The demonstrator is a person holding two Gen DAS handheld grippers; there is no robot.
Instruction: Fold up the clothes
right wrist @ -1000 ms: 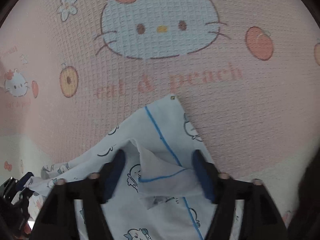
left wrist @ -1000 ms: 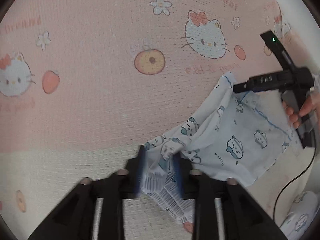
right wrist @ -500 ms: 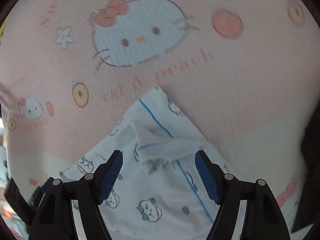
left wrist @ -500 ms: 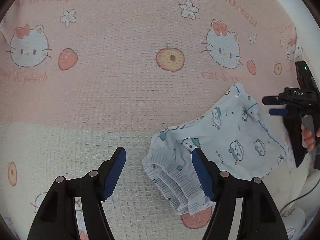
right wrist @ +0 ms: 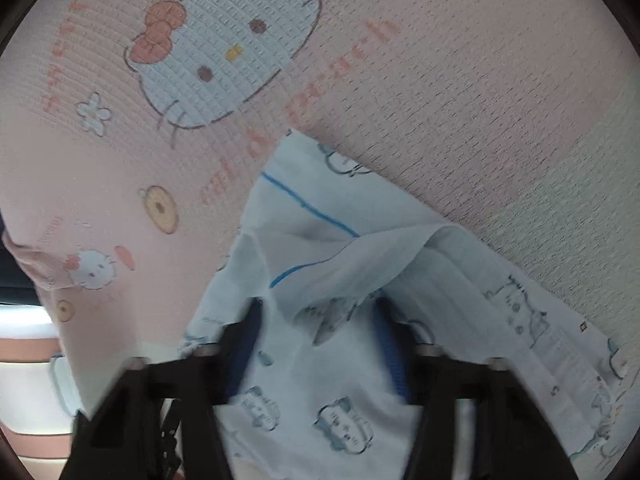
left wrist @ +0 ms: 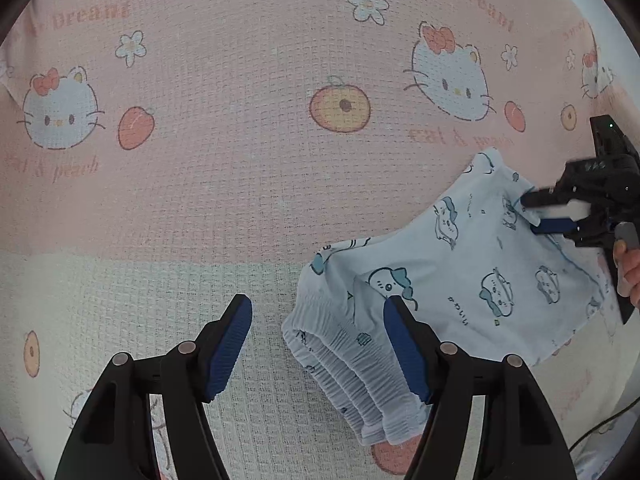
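Pale blue shorts [left wrist: 472, 264] printed with cartoon animals lie rumpled on the bed, with the gathered elastic waistband [left wrist: 352, 376] nearest my left gripper. My left gripper [left wrist: 316, 344] is open and holds nothing; its right finger [left wrist: 404, 352] lies over the waistband's edge. At the shorts' far right edge is my right gripper [left wrist: 556, 212], held by a hand [left wrist: 630, 256]. In the right wrist view, the right gripper [right wrist: 316, 344] is open and blurred. A raised fold of the shorts [right wrist: 360, 264], trimmed with a blue line, lies between its fingers.
A pink and cream waffle-weave blanket [left wrist: 240, 160] with cat, peach and flower prints covers the whole surface. A black cable [left wrist: 600, 430] trails at the lower right. The blanket's left edge [right wrist: 24, 264] drops off in the right wrist view.
My left gripper let go of the waistband, opened and drew back. The right gripper rolled and pushed lower into the shorts, and the fold between its fingers now stands higher.
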